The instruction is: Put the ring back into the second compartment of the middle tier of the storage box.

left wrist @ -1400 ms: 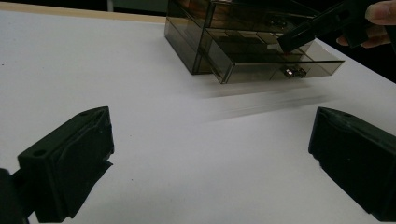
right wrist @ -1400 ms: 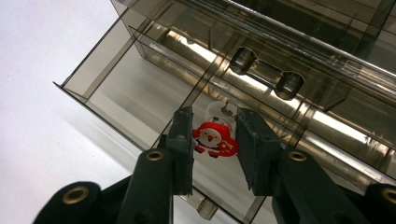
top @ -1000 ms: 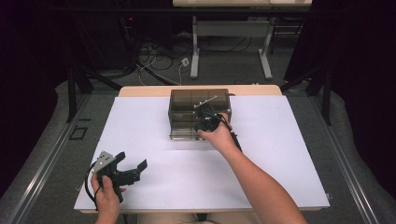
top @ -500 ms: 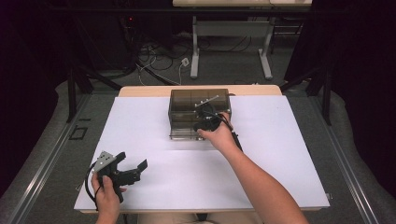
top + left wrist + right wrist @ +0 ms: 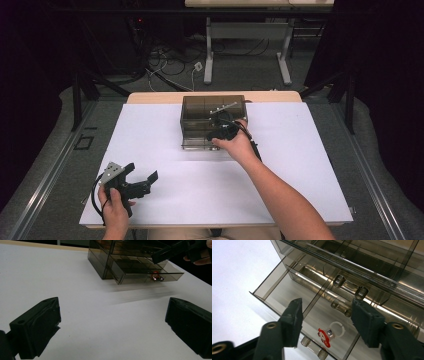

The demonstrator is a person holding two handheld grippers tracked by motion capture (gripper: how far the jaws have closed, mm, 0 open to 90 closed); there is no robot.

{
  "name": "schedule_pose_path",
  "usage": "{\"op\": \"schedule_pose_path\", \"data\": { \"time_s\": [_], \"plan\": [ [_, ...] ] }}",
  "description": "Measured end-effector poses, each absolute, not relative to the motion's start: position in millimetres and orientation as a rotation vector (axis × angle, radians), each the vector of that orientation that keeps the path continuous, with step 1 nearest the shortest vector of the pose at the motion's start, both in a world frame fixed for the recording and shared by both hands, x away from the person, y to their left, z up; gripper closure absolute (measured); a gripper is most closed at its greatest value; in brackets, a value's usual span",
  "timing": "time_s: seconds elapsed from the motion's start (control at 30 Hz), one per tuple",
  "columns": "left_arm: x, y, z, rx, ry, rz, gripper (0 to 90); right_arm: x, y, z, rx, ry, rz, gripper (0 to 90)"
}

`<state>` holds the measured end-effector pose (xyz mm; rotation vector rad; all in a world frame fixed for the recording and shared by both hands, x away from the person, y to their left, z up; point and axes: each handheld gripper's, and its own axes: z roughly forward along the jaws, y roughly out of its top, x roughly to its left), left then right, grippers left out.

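Jaws apart on both tools: the right gripper (image 5: 325, 318) hangs spread over the pulled-out bottom drawer (image 5: 294, 298) of a smoky transparent drawer box (image 5: 212, 120), clamping nothing, and the left gripper (image 5: 142, 179) stands wide open above the white table sheet (image 5: 165, 150) at the near left corner, well apart from the box. In the right gripper view a small ring (image 5: 330, 333) with a red ornament and a clear band lies on the drawer floor between the two jaws, below them. The left gripper view shows the same red item (image 5: 155, 277) near the drawer's front wall
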<state>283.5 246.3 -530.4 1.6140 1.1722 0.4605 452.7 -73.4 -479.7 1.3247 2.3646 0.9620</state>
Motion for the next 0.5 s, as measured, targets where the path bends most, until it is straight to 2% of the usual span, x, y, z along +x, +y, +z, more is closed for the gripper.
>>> {"op": "schedule_pose_path", "data": {
  "time_s": [0.23, 0.5],
  "plan": [
    [283.1, 246.4, -530.2, 1.615, 1.172, 0.461, 0.3, 450.5, -73.7, -478.8, 1.284, 2.354, 0.983, 32.4],
    [283.5, 246.2, -530.0, 1.618, 1.169, 0.462, 0.3, 446.4, -77.1, -474.7, 1.239, 2.347, 1.046, 29.1]
  ]
}}
